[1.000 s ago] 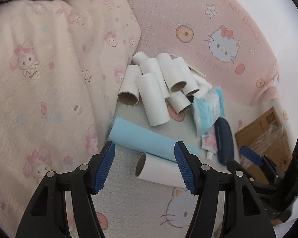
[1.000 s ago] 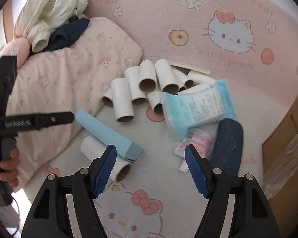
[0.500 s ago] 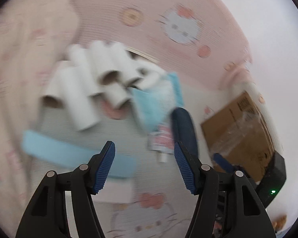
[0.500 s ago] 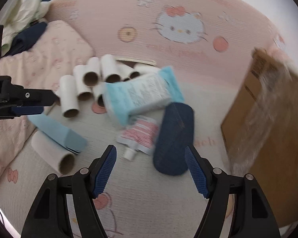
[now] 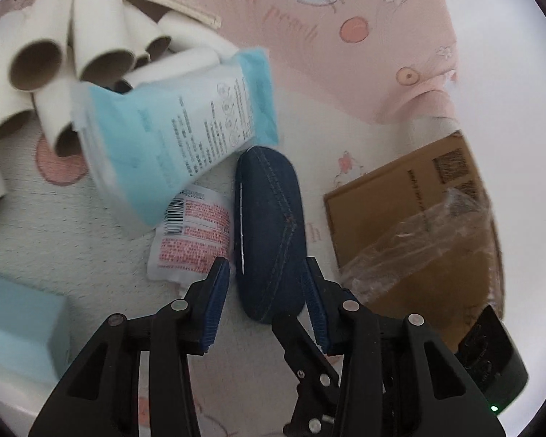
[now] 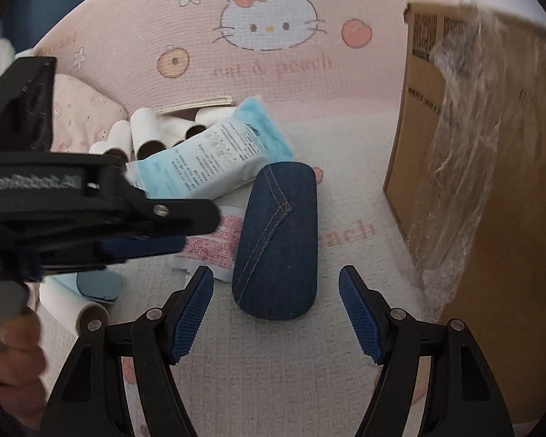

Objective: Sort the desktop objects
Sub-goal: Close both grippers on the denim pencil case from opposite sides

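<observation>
A: Where is the denim case (image 5: 269,233) being approached?

B: Mid-bed, lengthwise between the left tongs (image 5: 265,304), which have just been closing, unclenched (not yet pressing). The right tongs (image 6: 275,311) are being held released, short of it.

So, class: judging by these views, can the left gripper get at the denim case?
Probably yes. The left gripper already straddles the near end of the denim case, its fingers just closing. The red-printed pouch lies beside one finger but doesn't block.
</observation>
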`<state>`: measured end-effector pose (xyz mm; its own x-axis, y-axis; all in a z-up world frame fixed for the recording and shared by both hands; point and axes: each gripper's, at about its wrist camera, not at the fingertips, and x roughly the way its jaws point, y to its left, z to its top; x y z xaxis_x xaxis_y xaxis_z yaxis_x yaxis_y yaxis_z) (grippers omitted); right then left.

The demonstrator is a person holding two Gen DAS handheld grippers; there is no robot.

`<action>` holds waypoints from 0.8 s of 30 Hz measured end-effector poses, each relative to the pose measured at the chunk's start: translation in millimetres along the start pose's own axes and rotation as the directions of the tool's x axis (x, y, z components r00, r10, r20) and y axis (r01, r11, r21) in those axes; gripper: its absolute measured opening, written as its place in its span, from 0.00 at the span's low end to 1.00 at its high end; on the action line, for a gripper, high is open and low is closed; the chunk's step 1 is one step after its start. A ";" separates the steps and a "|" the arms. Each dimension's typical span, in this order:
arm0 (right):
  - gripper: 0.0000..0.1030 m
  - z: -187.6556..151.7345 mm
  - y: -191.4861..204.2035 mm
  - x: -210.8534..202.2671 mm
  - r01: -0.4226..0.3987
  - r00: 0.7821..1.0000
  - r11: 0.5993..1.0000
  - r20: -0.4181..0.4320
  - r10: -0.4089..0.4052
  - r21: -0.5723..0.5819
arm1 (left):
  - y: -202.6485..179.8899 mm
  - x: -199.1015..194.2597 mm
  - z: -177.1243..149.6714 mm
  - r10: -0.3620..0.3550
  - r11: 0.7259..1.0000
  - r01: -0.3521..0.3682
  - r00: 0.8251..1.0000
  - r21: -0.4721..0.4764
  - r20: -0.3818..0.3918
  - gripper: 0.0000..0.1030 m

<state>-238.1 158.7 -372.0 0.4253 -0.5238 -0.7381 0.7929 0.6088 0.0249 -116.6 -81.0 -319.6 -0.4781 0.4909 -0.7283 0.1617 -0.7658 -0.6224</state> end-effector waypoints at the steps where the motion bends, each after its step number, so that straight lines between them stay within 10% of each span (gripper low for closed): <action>1: 0.68 0.8 -2.1 3.5 -0.010 1.000 1.000 -0.008 0.010 0.010 | 0.5 5.5 1.6 0.006 1.000 -0.006 1.000 -0.006 -0.013 0.44; 24: 0.37 -12.0 -10.5 7.9 -0.061 0.980 0.997 -0.190 0.052 -0.043 | 9.3 28.3 -29.7 -0.109 0.993 0.105 0.991 -0.058 -0.081 0.35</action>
<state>-248.3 155.3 -386.2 0.3754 -0.3686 -0.8504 0.7456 0.6652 0.0409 -103.0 -61.9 -354.6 -0.4211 0.6038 -0.6769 0.1608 -0.6847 -0.7108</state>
